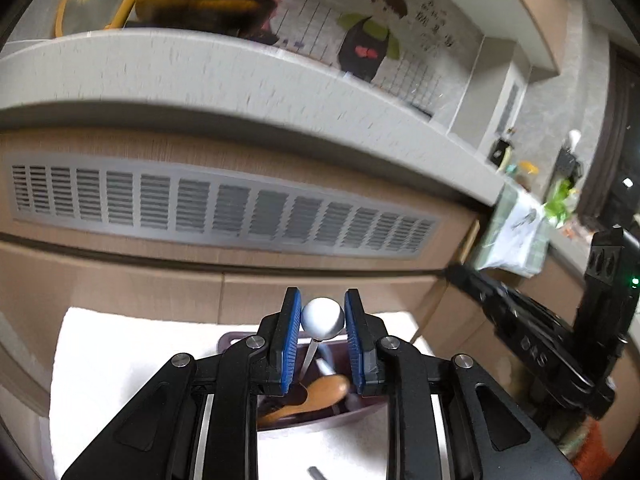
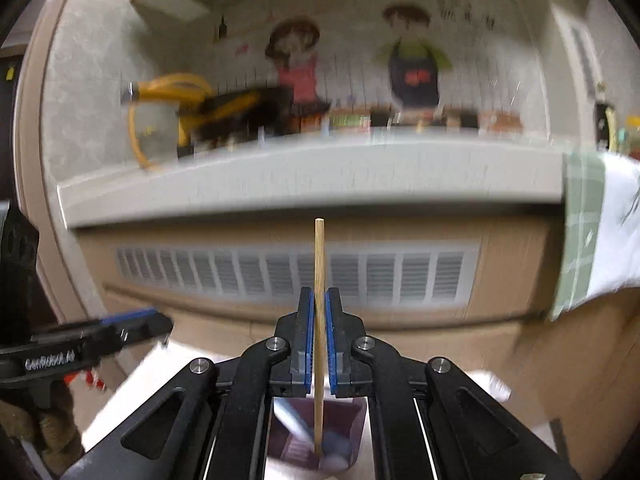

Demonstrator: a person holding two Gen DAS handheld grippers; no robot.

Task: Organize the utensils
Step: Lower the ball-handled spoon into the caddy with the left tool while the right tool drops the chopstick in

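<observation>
Standing upright in the tightly pinching right claw (image 2: 319,344), the thin wooden chopstick (image 2: 319,264) hangs directly over the purple plastic holder (image 2: 356,420), while the left claw (image 1: 322,344) gapes half-wide around a silver spoon's round bowl (image 1: 323,317).

On the side of the left gripper (image 2: 136,322), seen at the lower left of the right wrist view, a white brand line reads roughly "GenRobot.AI"; blur softens the last letters. In the left wrist view, the body of the right gripper (image 1: 456,270) at the lower right of the frame carries embossed characters, too dark and tilted to read with any certainty. The wall mural (image 1: 372,32) with two cartoon figures, in the upper part of both views, has a few lines of dark handwritten-looking characters at its upper right; they are too small and smeared to make out.
</observation>
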